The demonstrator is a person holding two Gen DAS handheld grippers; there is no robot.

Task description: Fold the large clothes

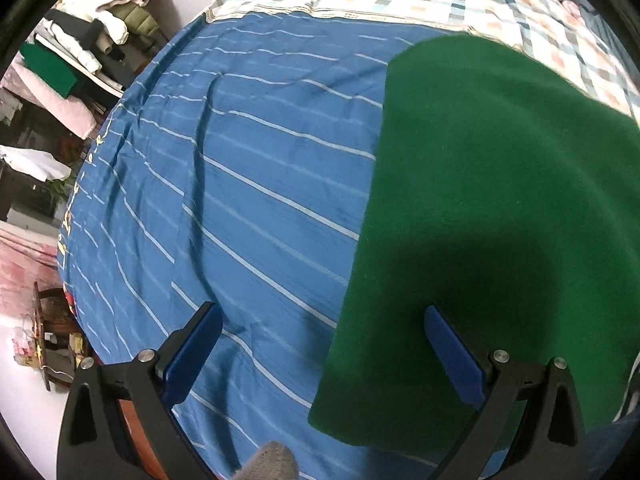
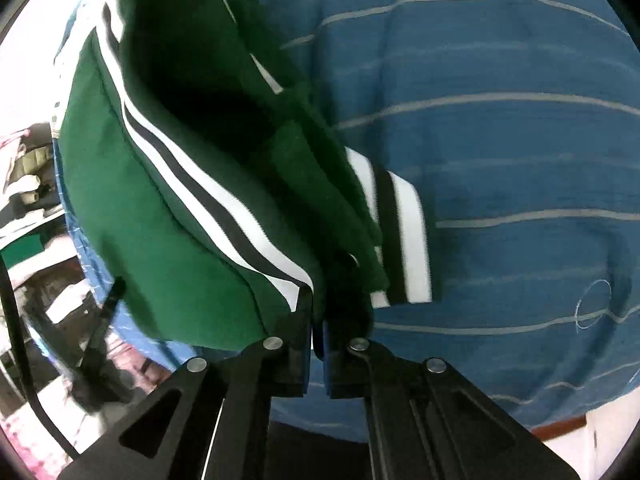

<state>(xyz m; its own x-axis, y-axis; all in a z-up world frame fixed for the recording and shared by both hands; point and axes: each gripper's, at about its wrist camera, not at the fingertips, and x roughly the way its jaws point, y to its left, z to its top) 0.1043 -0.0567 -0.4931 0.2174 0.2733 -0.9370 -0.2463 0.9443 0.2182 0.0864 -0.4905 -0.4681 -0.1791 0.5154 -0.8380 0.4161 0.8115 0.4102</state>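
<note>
Two grippers work over a blue striped bedsheet (image 1: pixel 248 168). Left gripper (image 1: pixel 322 316) hangs with its blue fingers (image 1: pixel 192 356) wide apart and nothing between them — one over the sheet, the other over the flat green garment (image 1: pixel 500 208) lying just right of it. Right gripper (image 2: pixel 318 316) has its jaws pressed together on a bunched edge of the green garment (image 2: pixel 168 216), beside a white-and-black striped cuff (image 2: pixel 400 236) — the cloth hangs lifted off the sheet.
</note>
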